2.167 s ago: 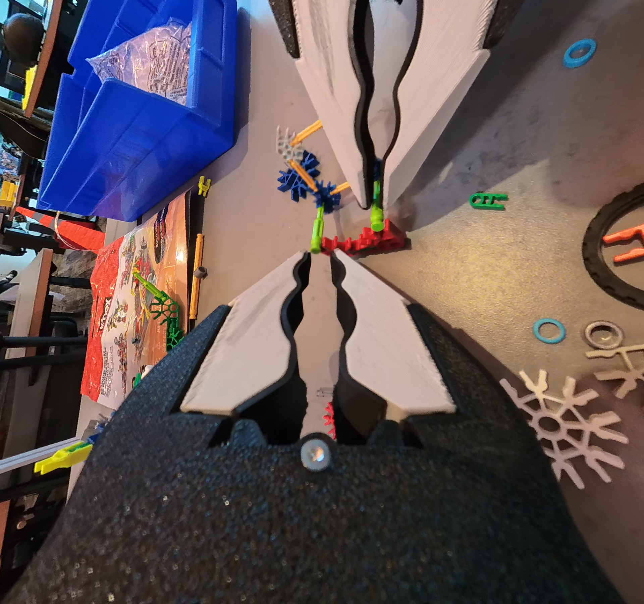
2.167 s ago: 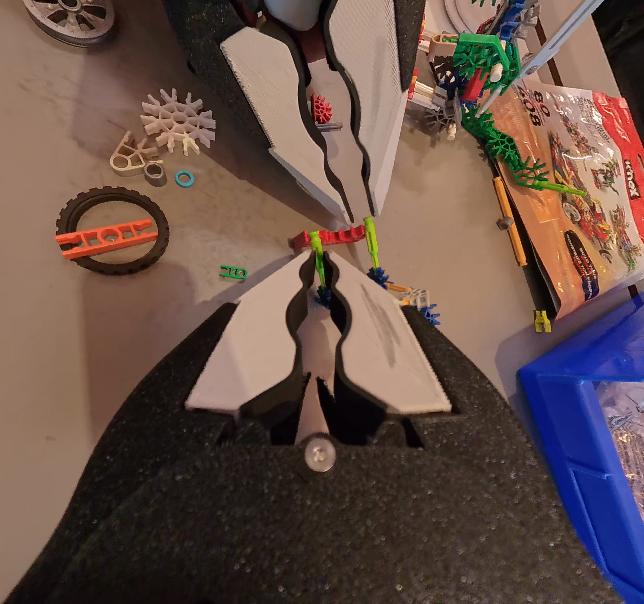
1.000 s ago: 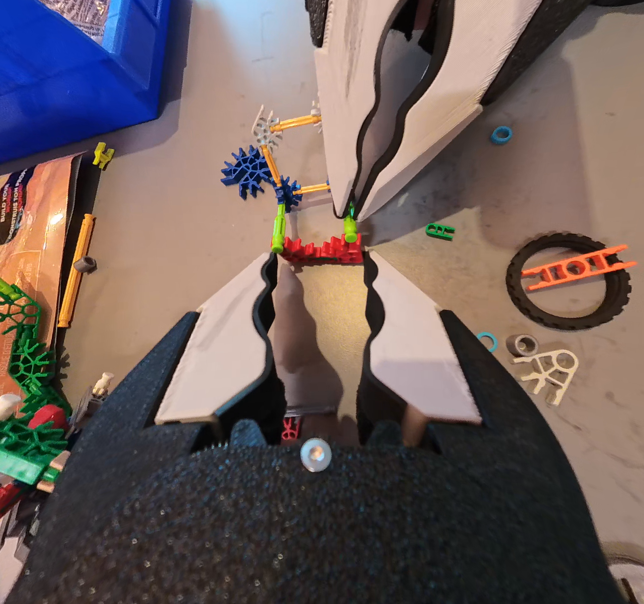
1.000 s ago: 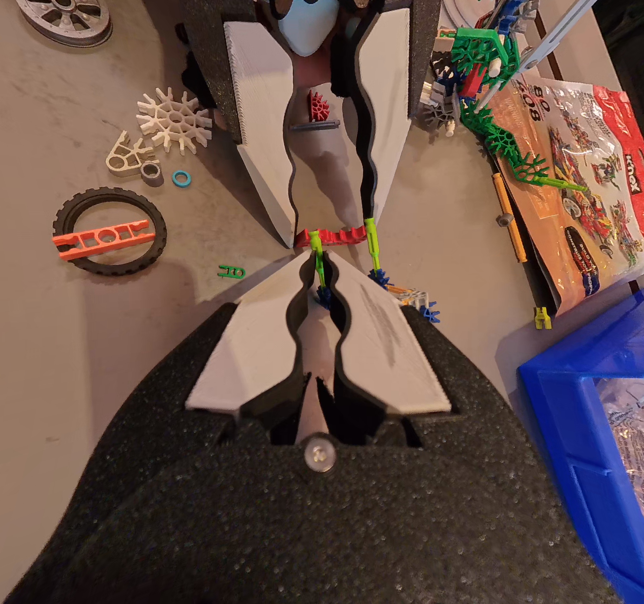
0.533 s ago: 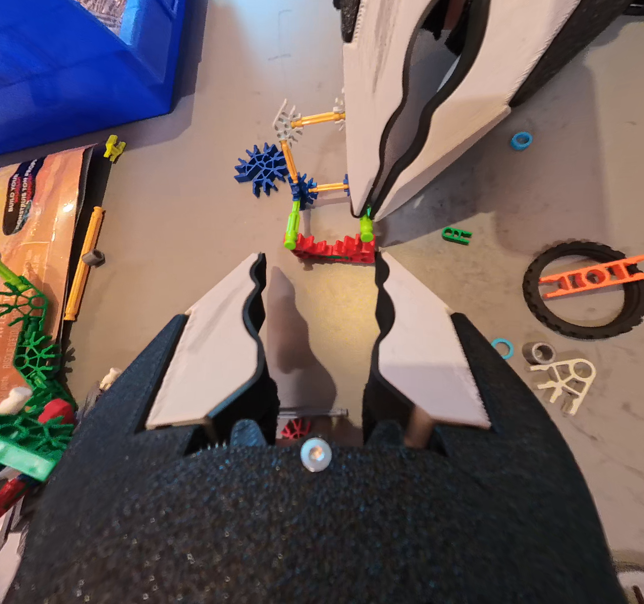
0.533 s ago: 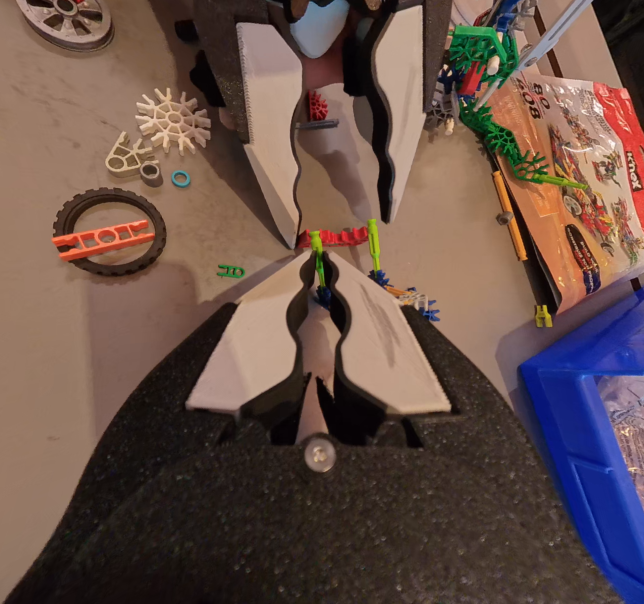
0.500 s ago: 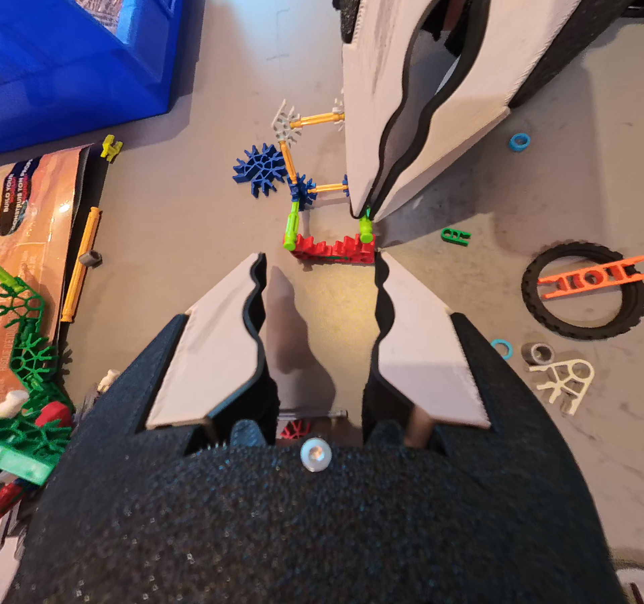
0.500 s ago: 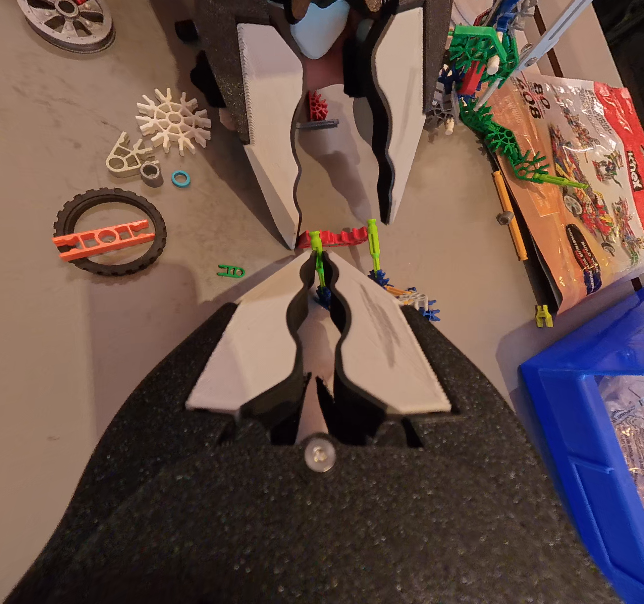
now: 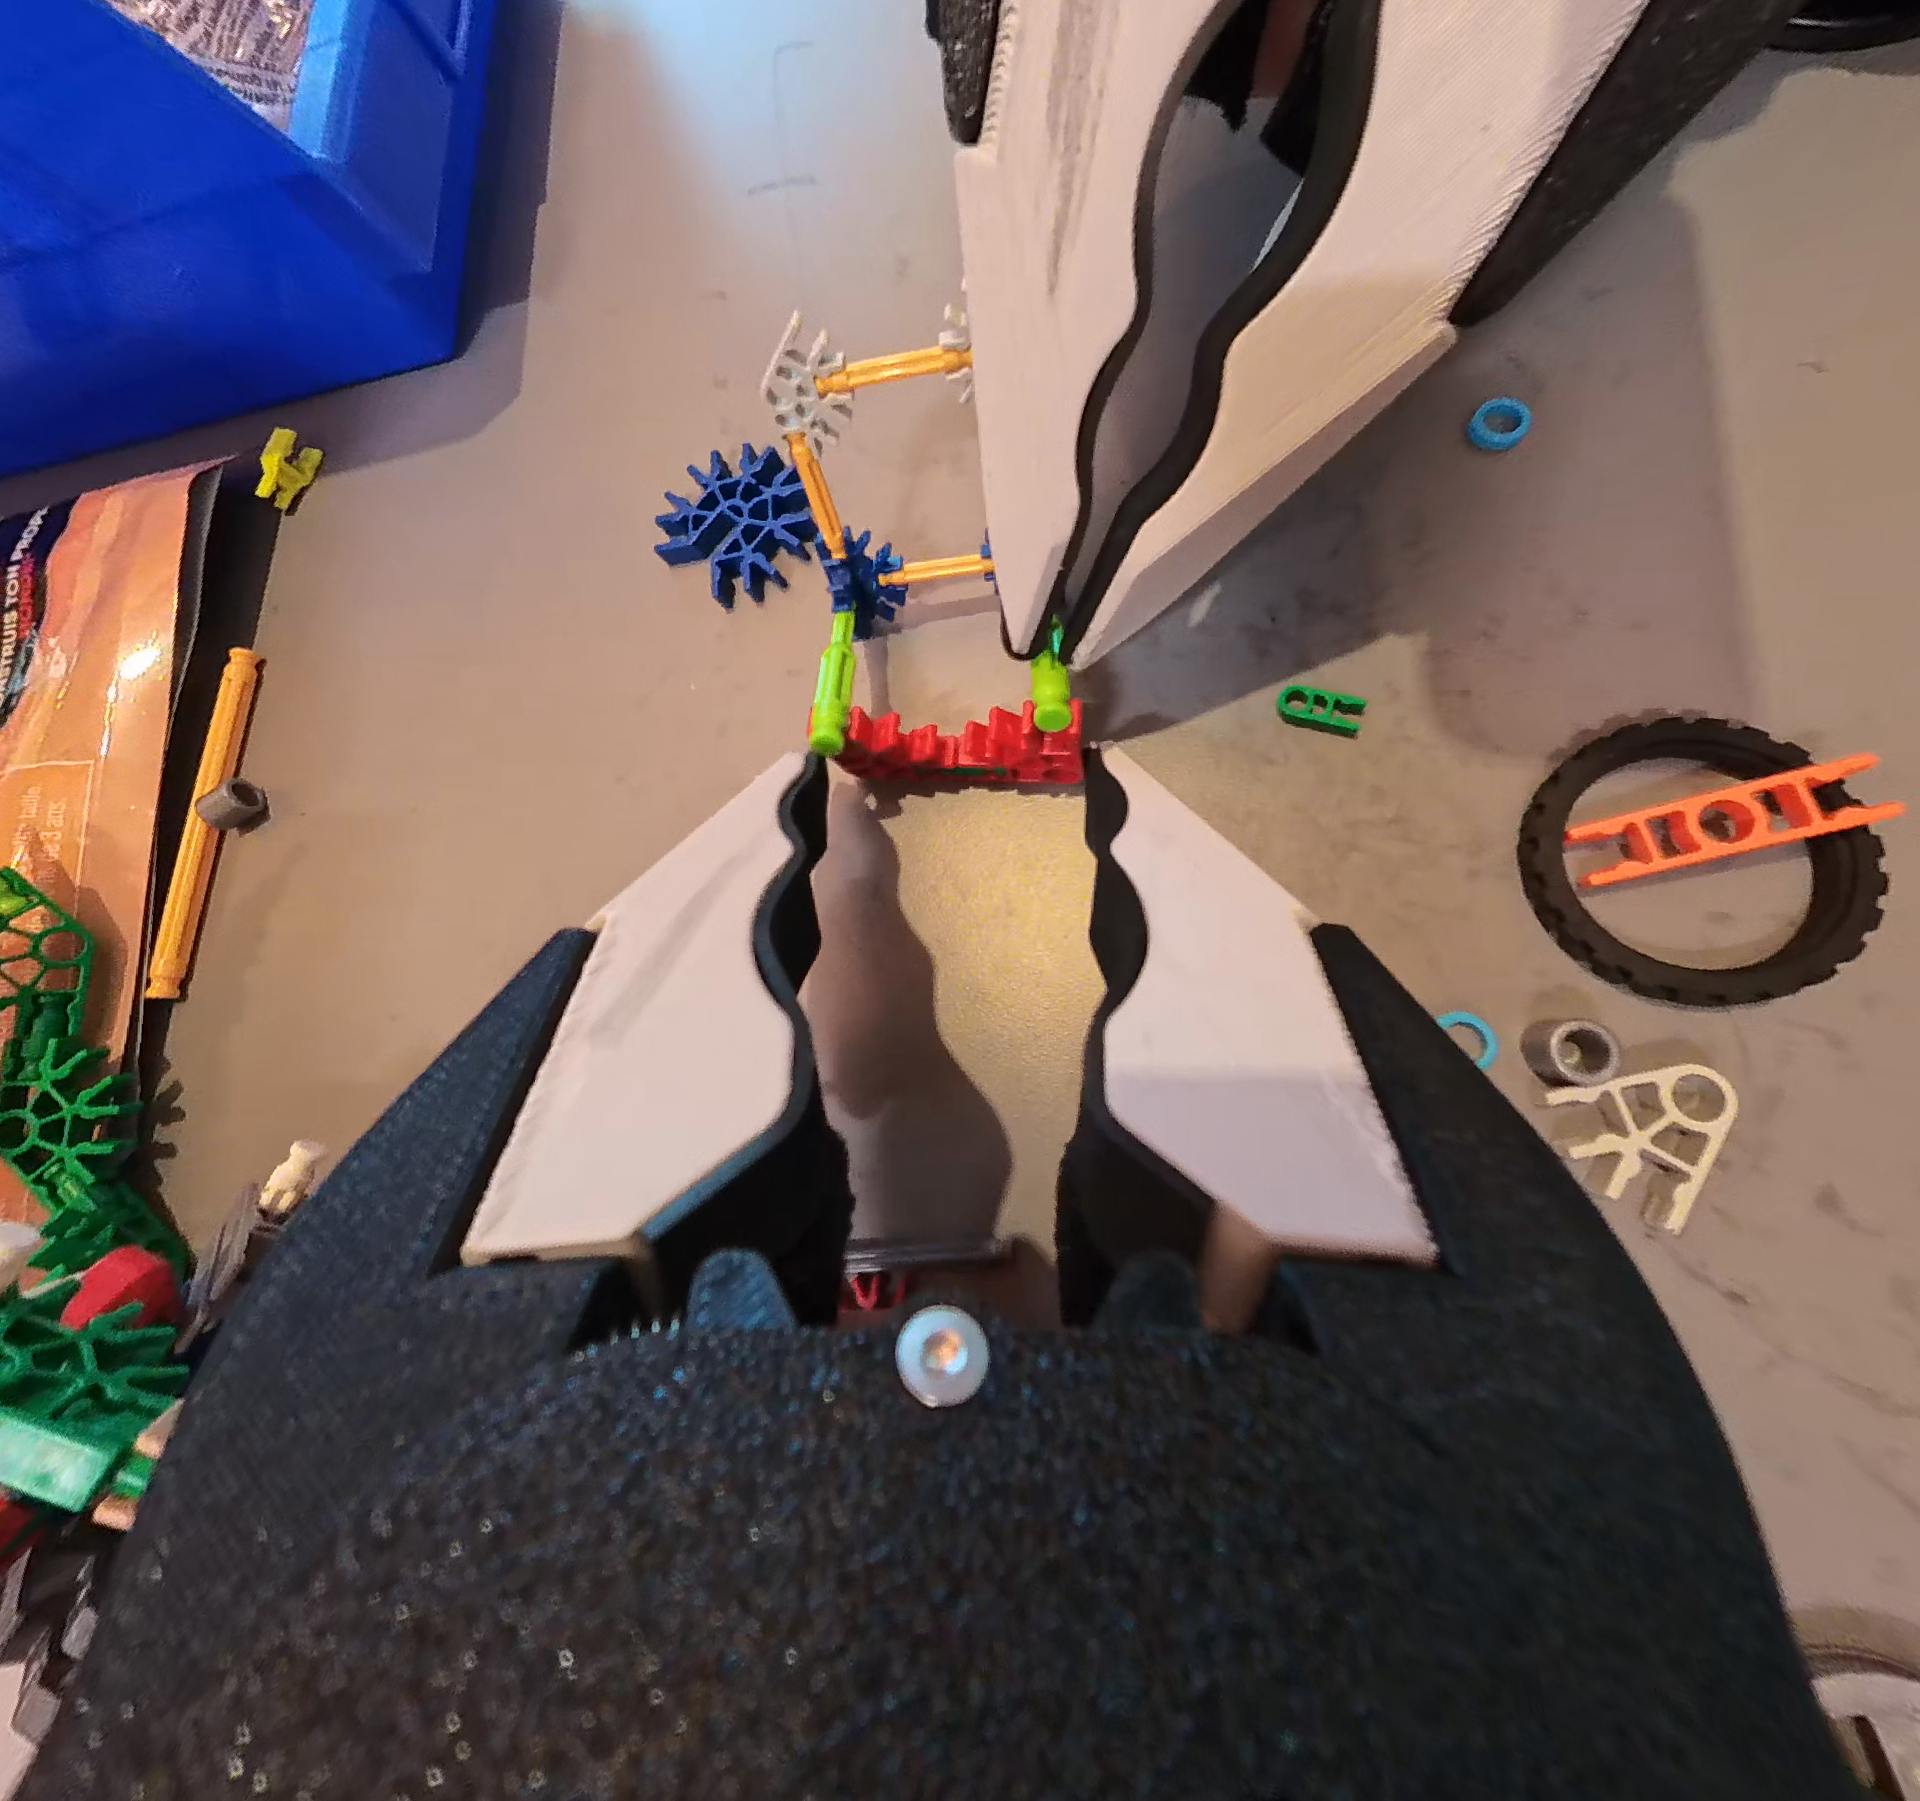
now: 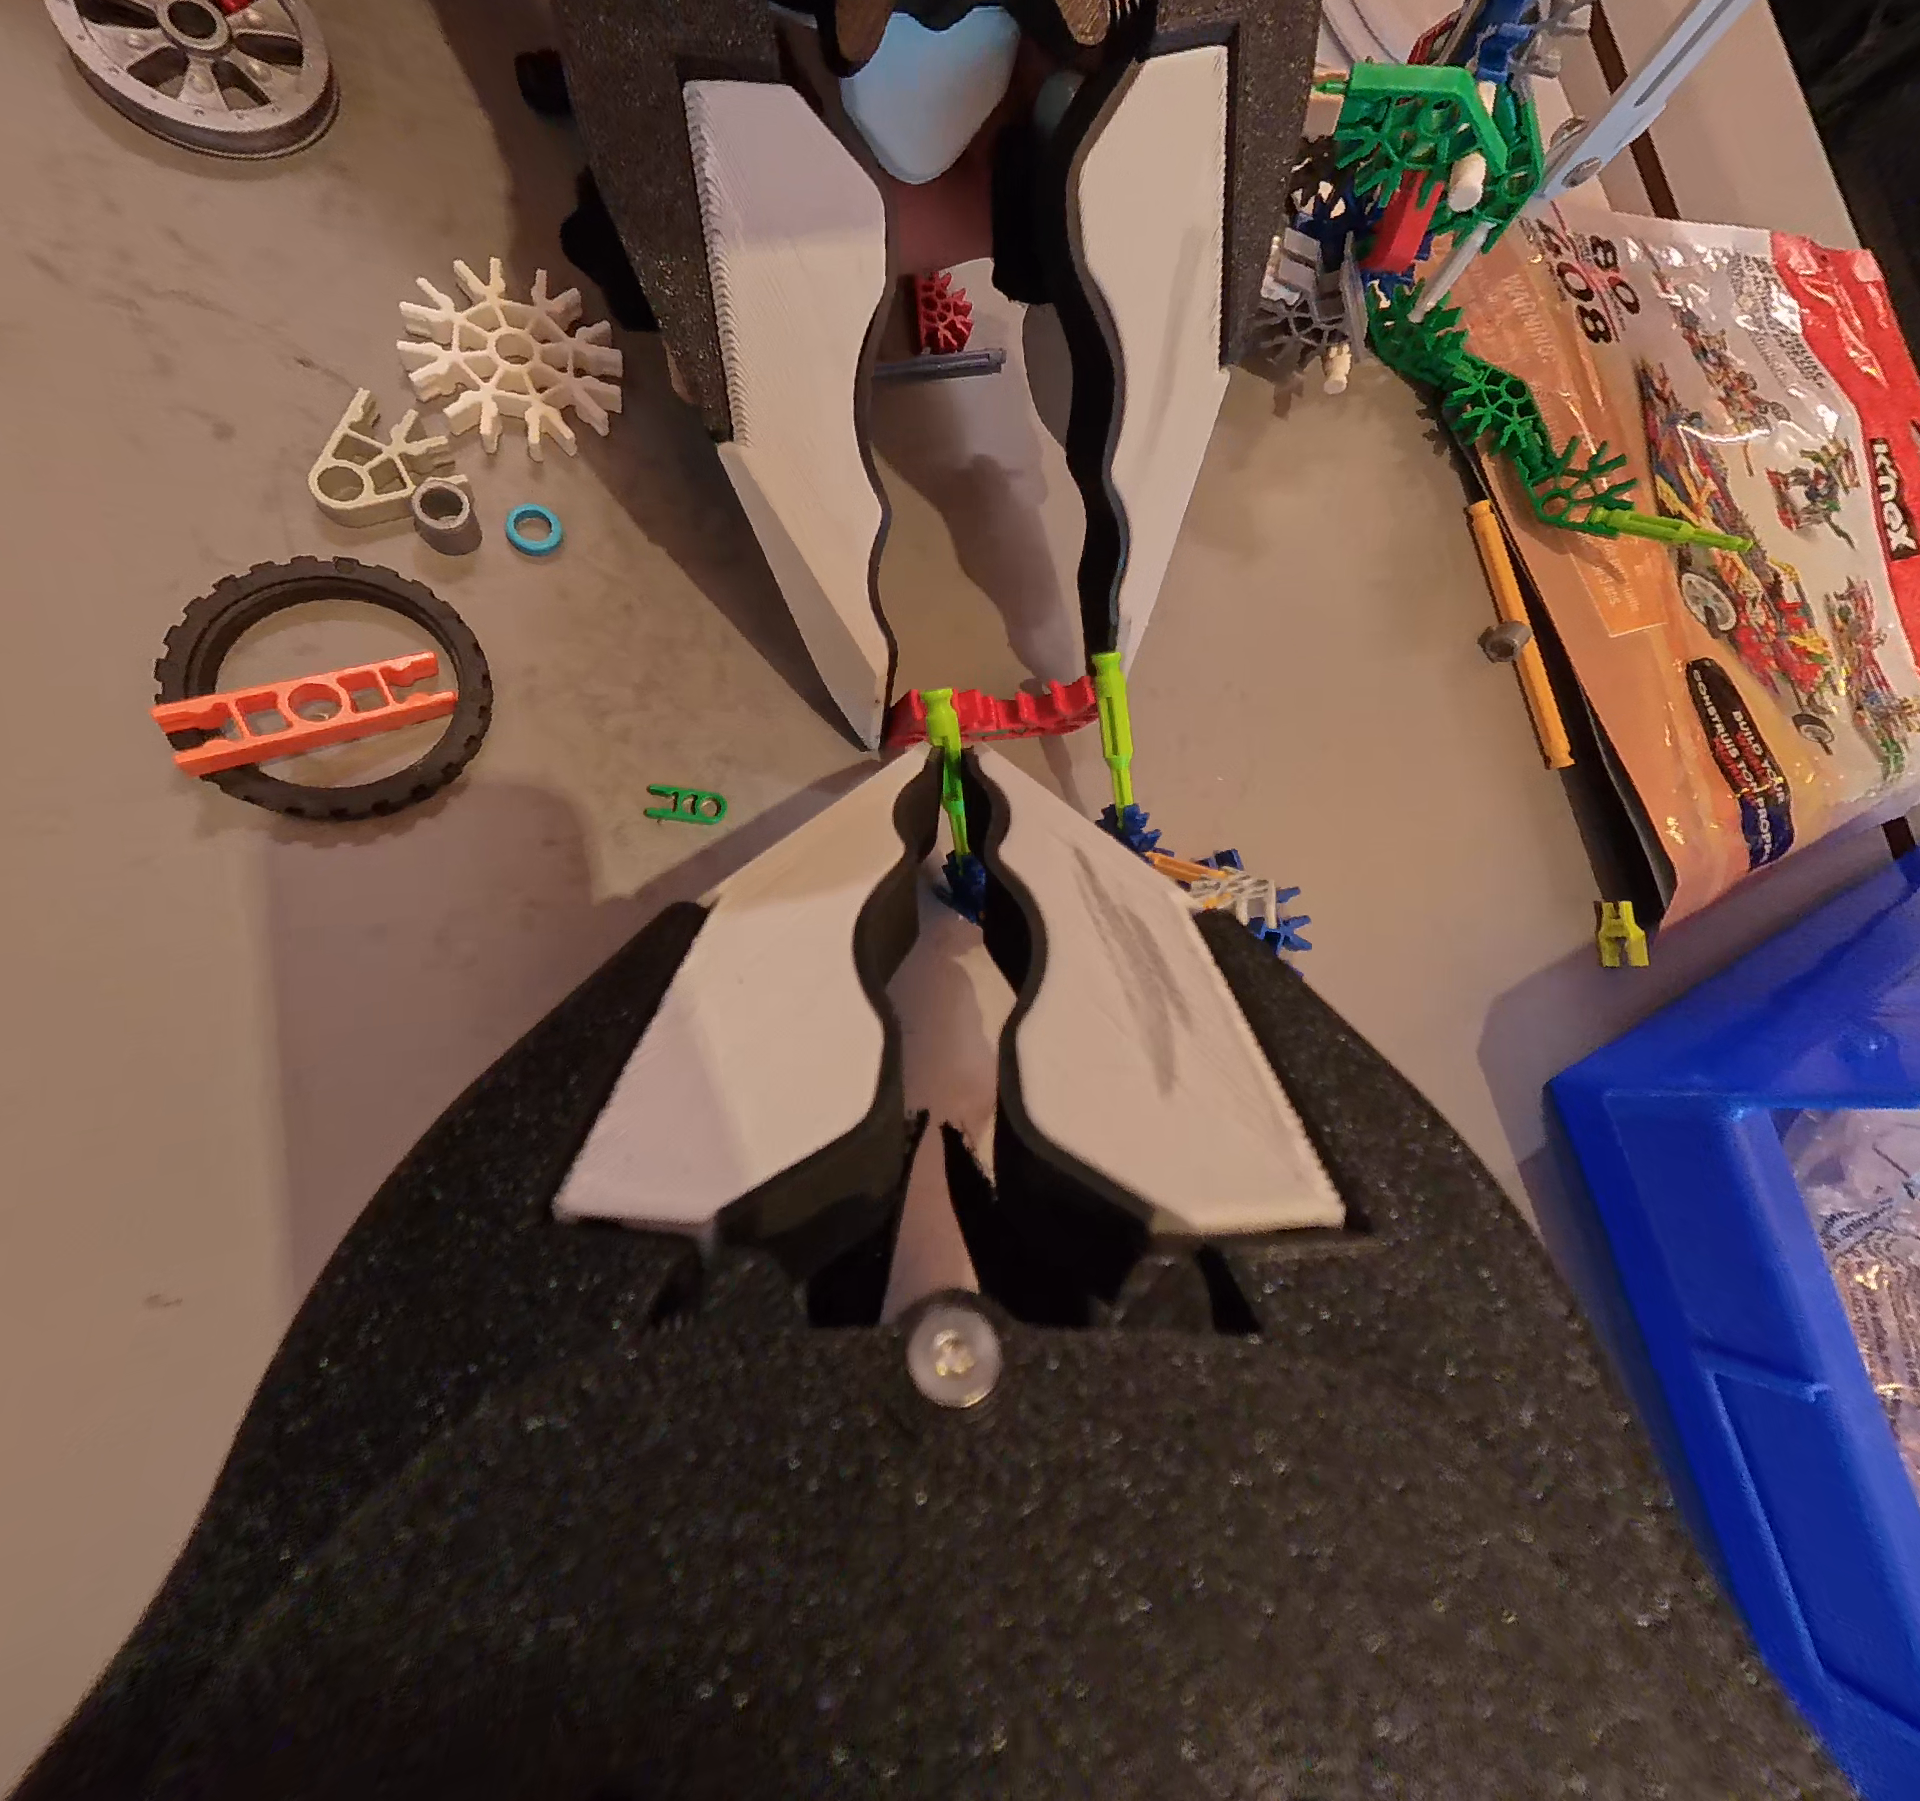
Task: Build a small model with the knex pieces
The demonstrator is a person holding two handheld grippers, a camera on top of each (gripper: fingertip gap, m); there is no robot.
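Two grippers meet nose to nose over a grey table (image 9: pixel 1351 608). Only the right wrist view shows the spoked wheel (image 10: pixel 187 26) at upper left, the white snowflake connector (image 10: pixel 509 354) beside it, and the whole printed bag (image 10: pixel 1704 546) at right; the left wrist view shows the blue bin (image 9: pixel 208 172) at upper left with a clear bag inside, where the other view catches just its corner at lower right.

Largest after bin and bag is the black tyre (image 9: pixel 1704 868), an orange strip (image 9: pixel 1725 816) lying across it. At centre frame sits the small assembly: one red connector (image 9: pixel 951 749), two lime rods (image 9: pixel 836 686), two orange rods, blue and grey connectors behind.

The right gripper (image 10: pixel 951 775) is pinched closed on one lime rod (image 10: pixel 948 764). The left gripper (image 9: pixel 951 764) stands wide apart, holding nothing, its tips flanking the red connector's two ends; whether they touch it is unclear.

Smallest: two blue rings (image 9: pixel 1499 423), one grey spacer (image 9: pixel 1574 1050), one green clip (image 9: pixel 1320 710).
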